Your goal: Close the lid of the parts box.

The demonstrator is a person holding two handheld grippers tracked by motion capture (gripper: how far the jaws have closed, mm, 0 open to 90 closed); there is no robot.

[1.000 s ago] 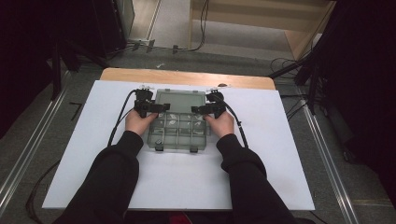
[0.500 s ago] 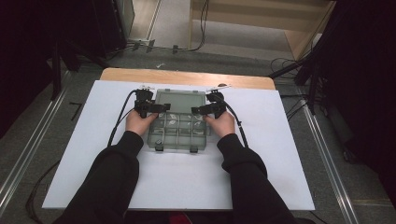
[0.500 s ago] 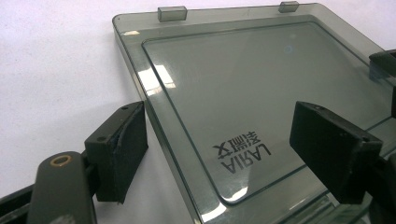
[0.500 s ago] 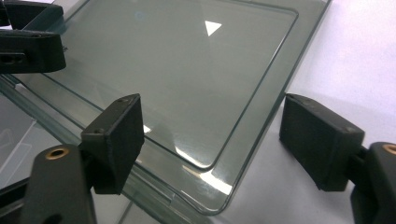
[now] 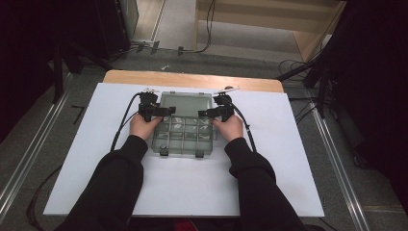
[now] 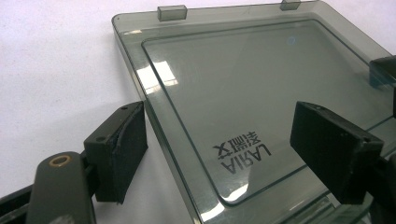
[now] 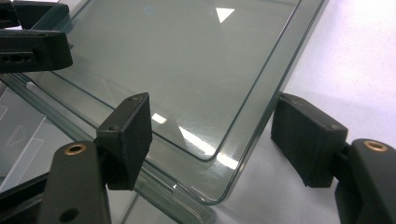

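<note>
Lying flat on the white worktop [image 5: 288,183], the clear compartment box [image 5: 185,139] sits between the person's two hands, its lid [image 5: 186,103] swung back on the far side of the box and resting open. Largest risk first: the whole box could skate across the worktop, since nothing pins it down and both tongs bear on the lid from opposite sides; an uneven push would slew it sideways. Next, the lid itself might slip, because its smooth glossy edge gives the pads little to bite on.

The left tongs [image 6: 219,154] stand open, straddling the lid's left edge, one pad outside the lid on the worktop side and the other over the panel near the printed lettering [image 6: 243,156]; neither pad visibly presses the plastic. The right tongs [image 7: 212,140] are likewise open, spanning the lid's right corner [image 7: 212,196] with one pad above the panel and one just beside its rim. If they close at that corner alone, I judge the lid could twist on its hinges rather than lift evenly.

Smallest worry: the little parts in the box's compartments [image 5: 185,130], too small to identify, could jump between cells if the lid drops shut hard.

Against the earlier frames, little differs: hands, box and lid sit in the same places, with both tongs holding position at the lid's sides
</note>
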